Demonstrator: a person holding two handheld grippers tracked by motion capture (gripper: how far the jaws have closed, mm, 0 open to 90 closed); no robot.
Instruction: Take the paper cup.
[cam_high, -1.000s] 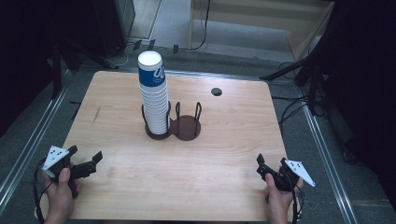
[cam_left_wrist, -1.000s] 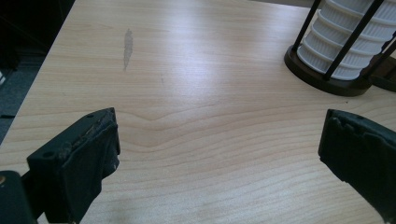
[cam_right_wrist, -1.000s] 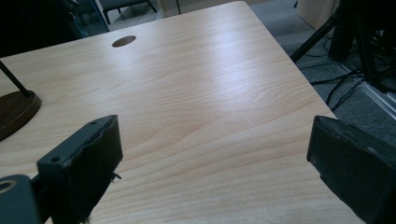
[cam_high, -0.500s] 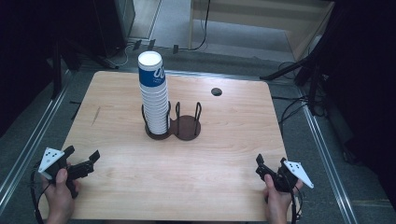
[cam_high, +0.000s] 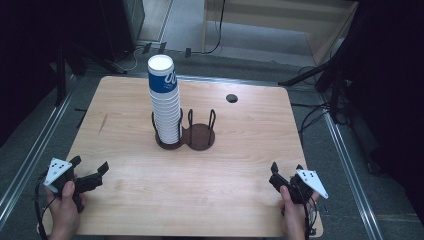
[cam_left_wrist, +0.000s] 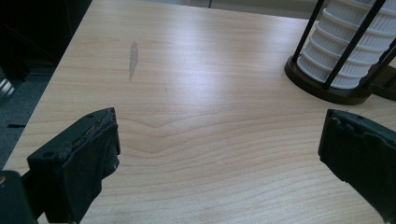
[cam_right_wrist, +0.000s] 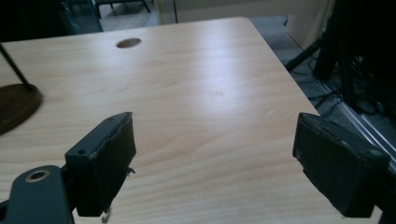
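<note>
The big wooden table (cam_high: 240, 150) looks the same as a second ago. The tall stack of cups (cam_high: 165, 100) and the dark cup holder (cam_high: 192, 132) stand in the same spot, near the middle of the table and a bit toward the far side. Both hands sit in almost the same places at the near edge. One thing is different: the right gripper (cam_high: 286, 176) has just been closing its jaws a bit. They are apart now, and only bare table shows between them.

There is one table. There is one stack of white cups, and the top cup has a blue band. I cannot count the cups in the stack. There is one holder with two round places; the stack stands upright in the left one. There are two grippers. There is one small dark hole (cam_high: 231, 98) in the table, toward the far right.

The left gripper (cam_high: 90, 174) has its jaws wide apart and holds nothing. Both grippers are well apart from the stack.
</note>
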